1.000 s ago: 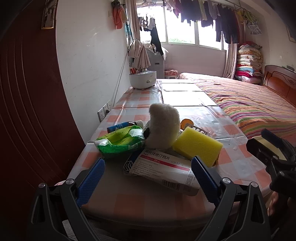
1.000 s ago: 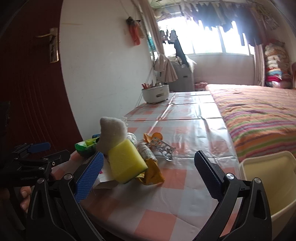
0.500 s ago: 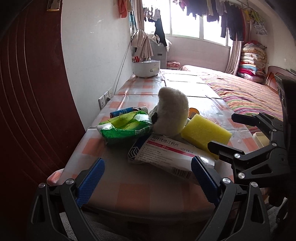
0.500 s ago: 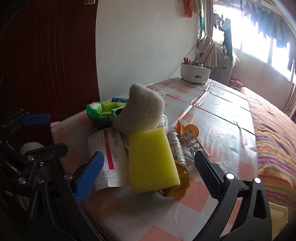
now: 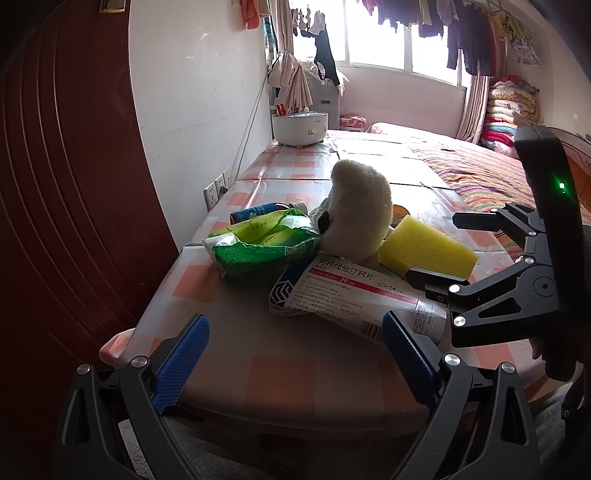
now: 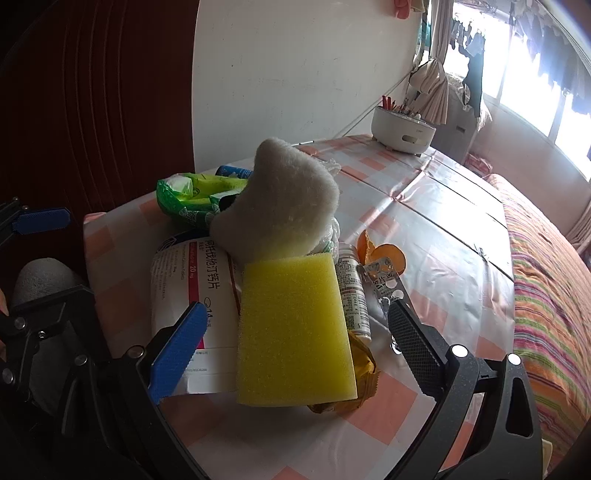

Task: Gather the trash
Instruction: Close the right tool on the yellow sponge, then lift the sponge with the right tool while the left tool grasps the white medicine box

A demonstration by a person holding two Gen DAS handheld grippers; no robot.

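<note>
1. The worktop (image 5: 236, 354) carries the trash in one pile at its near end.
2. The right hand-held gripper (image 6: 295, 332) has moved in from the right; its jaws now stand wide around the sponge (image 6: 291, 332), so a grasp looks imminent.
3. The left hand-held gripper (image 5: 291, 358), wide and empty, still waits near the medicine box (image 5: 354, 299).
4. Far left lies the green wrapper (image 5: 258, 240).

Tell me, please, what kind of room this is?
Most likely a home bedroom: a bed with a striped cover, folded quilts stacked in the corner, and clothes hanging at the window.
</note>
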